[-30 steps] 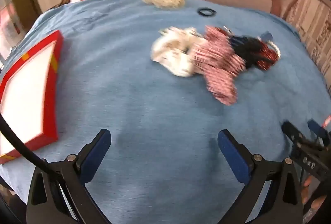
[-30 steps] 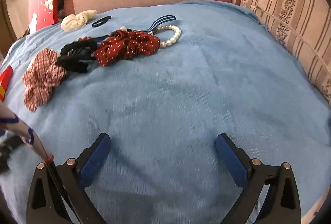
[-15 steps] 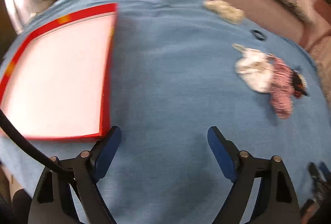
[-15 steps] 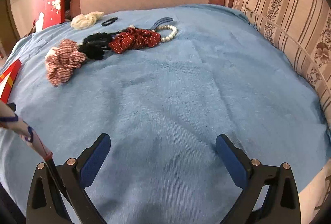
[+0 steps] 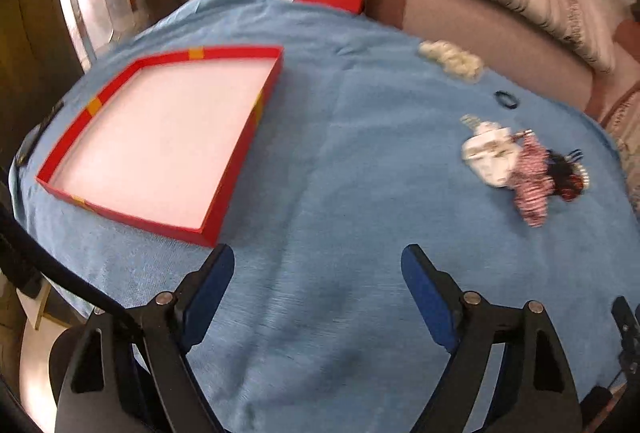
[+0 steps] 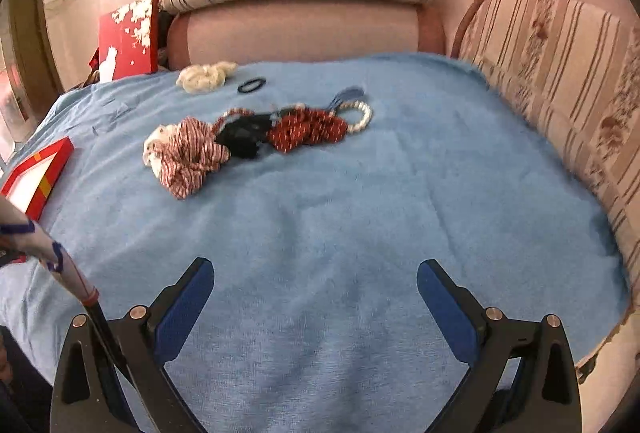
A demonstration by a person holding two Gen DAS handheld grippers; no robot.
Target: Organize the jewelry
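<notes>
My left cam gets whole red tray sitting on blue blanket; right cam only catches its corner. Right cam gives clear look at scrunchie pile, pearl bracelet, black hair tie mid-blanket. Left claw wide apart, nothing in it. Right claw same, empty, above bare blanket.
</notes>
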